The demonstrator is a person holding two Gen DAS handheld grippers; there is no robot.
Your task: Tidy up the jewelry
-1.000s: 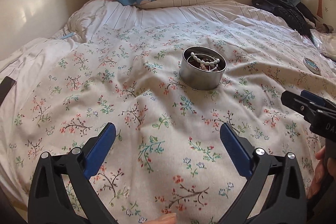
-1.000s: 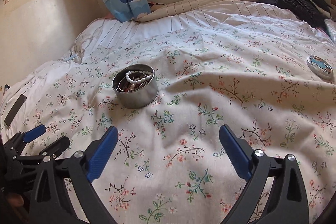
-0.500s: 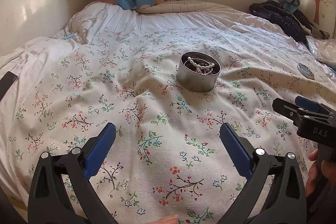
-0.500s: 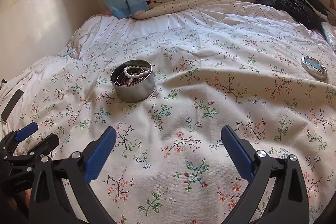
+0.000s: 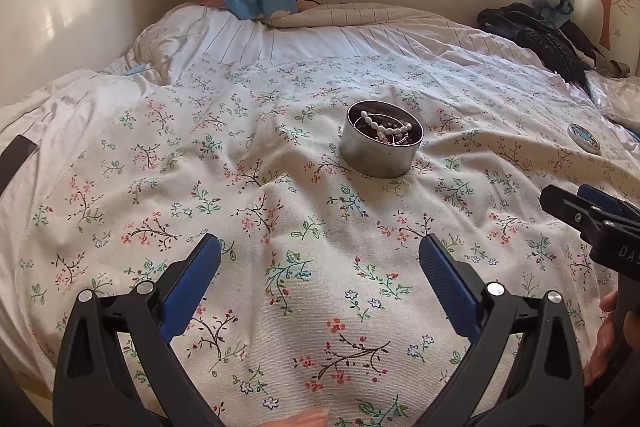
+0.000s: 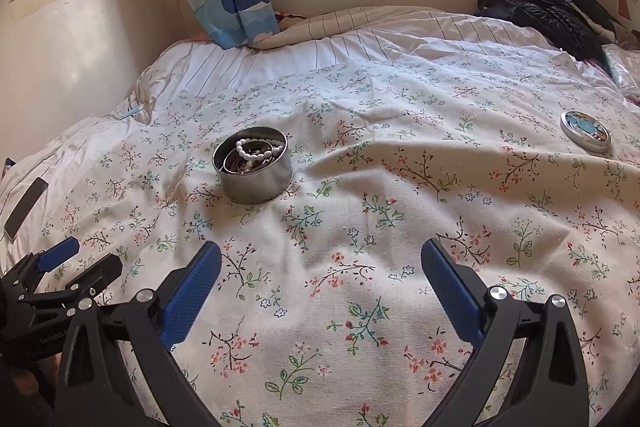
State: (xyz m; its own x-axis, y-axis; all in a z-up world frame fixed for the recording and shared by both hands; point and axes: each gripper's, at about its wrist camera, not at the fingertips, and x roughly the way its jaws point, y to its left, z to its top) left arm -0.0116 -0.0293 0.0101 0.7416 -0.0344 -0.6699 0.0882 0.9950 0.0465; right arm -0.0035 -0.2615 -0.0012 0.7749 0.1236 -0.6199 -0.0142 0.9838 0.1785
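A round metal tin (image 5: 379,155) (image 6: 256,179) stands upright on the flowered bedspread, with a white bead bracelet (image 5: 386,125) (image 6: 256,153) and darker jewelry inside. Its round lid (image 5: 585,141) (image 6: 586,135) with a blue picture lies far to the right. My left gripper (image 5: 319,259) is open and holds nothing, well short of the tin. My right gripper (image 6: 321,261) is also open with nothing in it, and the tin sits ahead of it to the left. In the other wrist view each gripper shows at the frame's edge: the right gripper (image 5: 592,215), the left gripper (image 6: 76,259).
The flowered bedspread (image 5: 280,211) covers a bed against a cream wall. A black jacket (image 5: 536,39) lies at the far right corner under the window. A dark flat strip (image 6: 24,207) rests on the white sheet at the left. A person's fingers (image 5: 604,339) hold the right handle.
Both grippers have pulled back and risen a little, so the tin looks farther off. Both stay open. The tin and the lid have not moved.
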